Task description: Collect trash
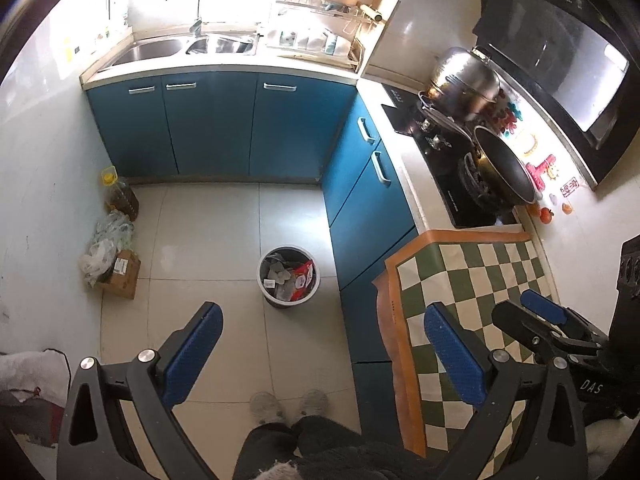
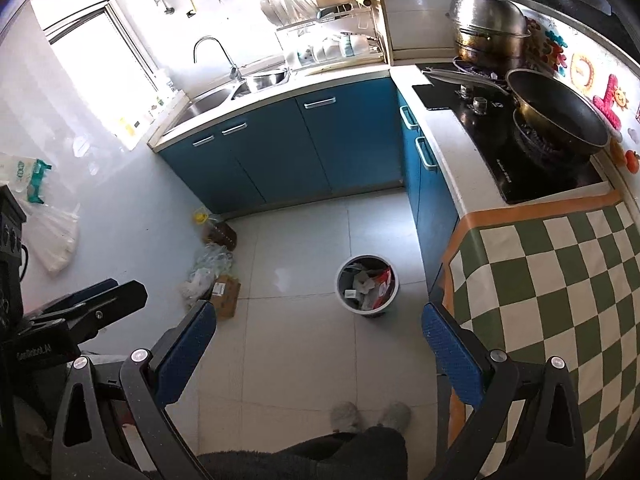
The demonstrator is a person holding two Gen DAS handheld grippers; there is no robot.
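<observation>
A round grey trash bin [image 1: 288, 277] stands on the tiled floor, holding papers and a red wrapper; it also shows in the right wrist view [image 2: 368, 285]. My left gripper [image 1: 322, 346] is open and empty, high above the floor, short of the bin. My right gripper [image 2: 318, 342] is open and empty at a similar height. The right gripper's fingers [image 1: 536, 312] show in the left wrist view over the checkered cloth. The left gripper [image 2: 88, 300] shows at the left edge of the right wrist view.
Blue cabinets [image 1: 208, 124] line the back and right. A green-and-white checkered cloth [image 2: 560, 280] covers the counter at right. A wok [image 2: 556, 116] and steel pot [image 2: 488, 24] sit on the stove. Plastic bags [image 1: 106, 246], a cardboard box [image 1: 122, 274] and an oil bottle [image 1: 120, 196] lie by the left wall.
</observation>
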